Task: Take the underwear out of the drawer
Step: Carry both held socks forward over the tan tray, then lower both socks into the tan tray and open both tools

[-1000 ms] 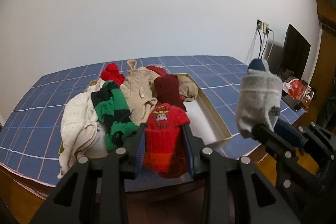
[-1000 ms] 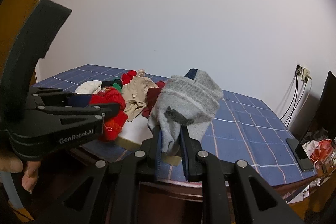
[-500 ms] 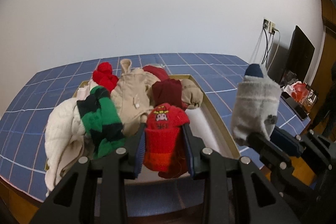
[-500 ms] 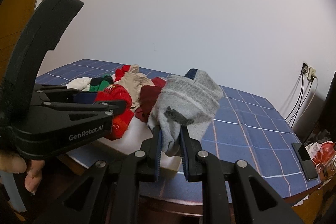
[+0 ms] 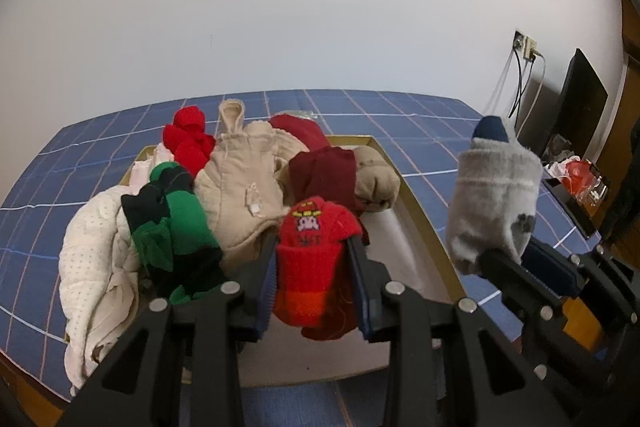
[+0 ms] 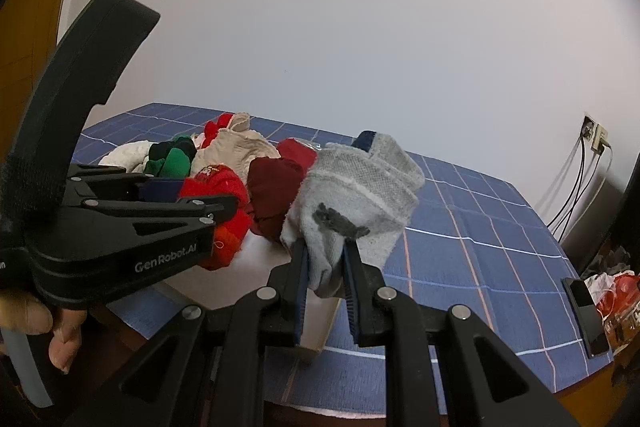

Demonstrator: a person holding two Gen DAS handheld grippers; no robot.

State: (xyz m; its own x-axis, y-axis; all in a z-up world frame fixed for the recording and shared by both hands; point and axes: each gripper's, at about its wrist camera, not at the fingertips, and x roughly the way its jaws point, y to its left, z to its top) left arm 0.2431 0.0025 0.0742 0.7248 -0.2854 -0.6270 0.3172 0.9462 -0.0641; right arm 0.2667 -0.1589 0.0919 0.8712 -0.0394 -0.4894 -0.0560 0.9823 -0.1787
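Left wrist view: the left gripper (image 5: 315,277) pinches a red sock (image 5: 314,259) above the drawer (image 5: 416,203) of piled clothes (image 5: 240,187).

Right wrist view: the right gripper (image 6: 325,269) clamps a grey sock (image 6: 356,195) over the blue checked cloth (image 6: 472,239), white wall (image 6: 360,27) behind.

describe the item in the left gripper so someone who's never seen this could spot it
Start at the shallow tan drawer lying on the blue checked cloth. At its near edge the left gripper clamps a rolled red sock. It alone carries a small white pixel figure on its bright red top and an orange band lower down; the plain grey sock sits in the right gripper.
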